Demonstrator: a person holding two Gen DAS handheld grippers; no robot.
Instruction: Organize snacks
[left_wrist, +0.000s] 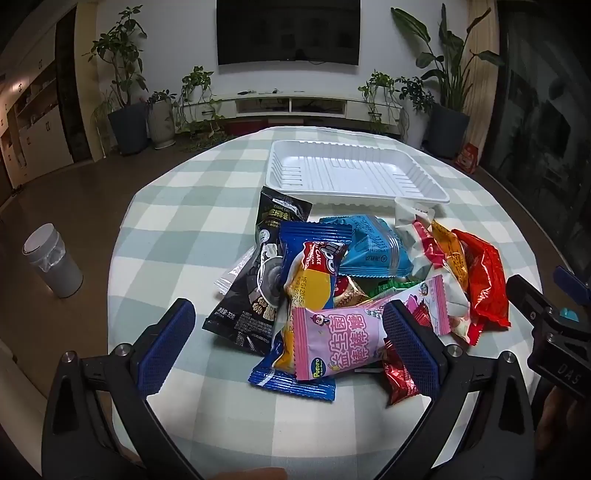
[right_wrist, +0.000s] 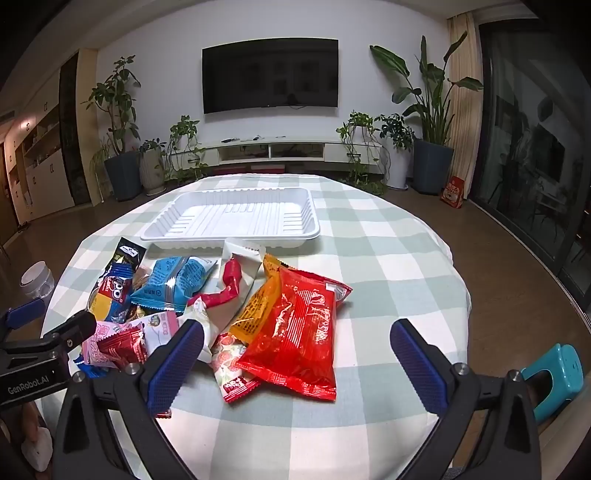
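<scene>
Both grippers hang over the near side of the round table with jaws spread wide and nothing between the pads. Left gripper (left_wrist: 288, 343) points down at the left part of the snack heap; the right gripper (right_wrist: 295, 354) points at the right part, its left finger (right_wrist: 173, 365) just in front of the packets.

Snack packets (left_wrist: 354, 280) lie in a loose, overlapping pile at the table's middle. A pink wrapper (left_wrist: 332, 339) with a cartoon figure lies on top at the pile's 6 o'clock, over a blue-edged cake packet (left_wrist: 310, 266). At 9 o'clock lies a long black packet (left_wrist: 258, 277); at 12 o'clock a light blue packet (left_wrist: 373, 247). At 3 o'clock a glossy red packet (right_wrist: 299, 332) lies beside an orange one (right_wrist: 258, 310), with a white-and-red wrapper (right_wrist: 236, 280) behind them.

Past the pile at 12 o'clock sits a white ribbed plastic tray (right_wrist: 236, 236), nothing in it, its near rim touching or nearly touching the packets. A green-and-white checked cloth (right_wrist: 388, 277) covers the table.
</scene>
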